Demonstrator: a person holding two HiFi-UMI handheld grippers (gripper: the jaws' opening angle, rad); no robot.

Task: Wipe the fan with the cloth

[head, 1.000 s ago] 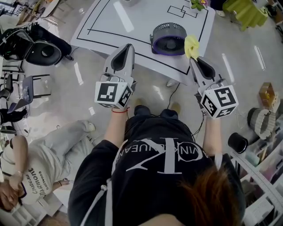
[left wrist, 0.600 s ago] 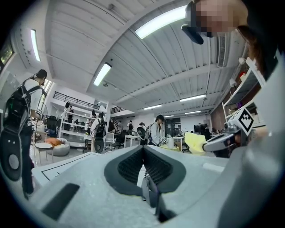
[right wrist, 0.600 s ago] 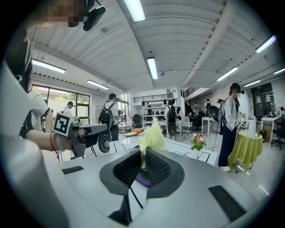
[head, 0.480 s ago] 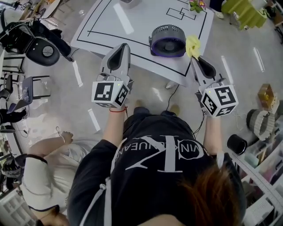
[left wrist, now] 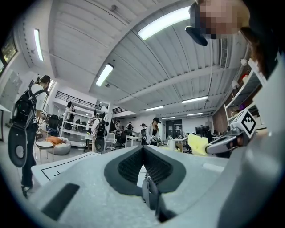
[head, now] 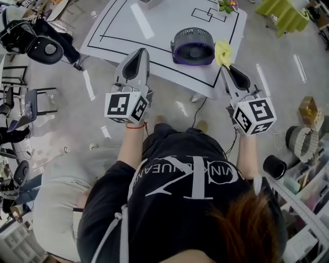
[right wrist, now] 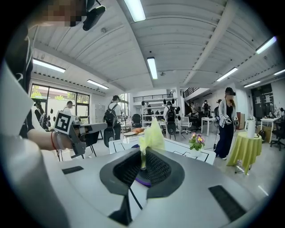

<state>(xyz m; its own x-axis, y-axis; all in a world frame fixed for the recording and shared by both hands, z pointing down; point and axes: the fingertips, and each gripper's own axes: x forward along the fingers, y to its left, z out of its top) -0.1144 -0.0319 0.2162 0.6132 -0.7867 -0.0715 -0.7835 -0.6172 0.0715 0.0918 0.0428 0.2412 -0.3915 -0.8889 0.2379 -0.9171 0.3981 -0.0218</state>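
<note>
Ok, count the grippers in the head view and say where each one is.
2. The left gripper, shut and empty, is at the near edge of the table, left of the fan. The right gripper, shut on the yellow cloth, is just right of the fan.

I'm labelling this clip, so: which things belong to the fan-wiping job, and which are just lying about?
Job: fan, yellow cloth, right gripper clamped on the cloth, table under the fan.
Lying about: potted flowers, green-draped side table, left gripper, shut and empty.
</note>
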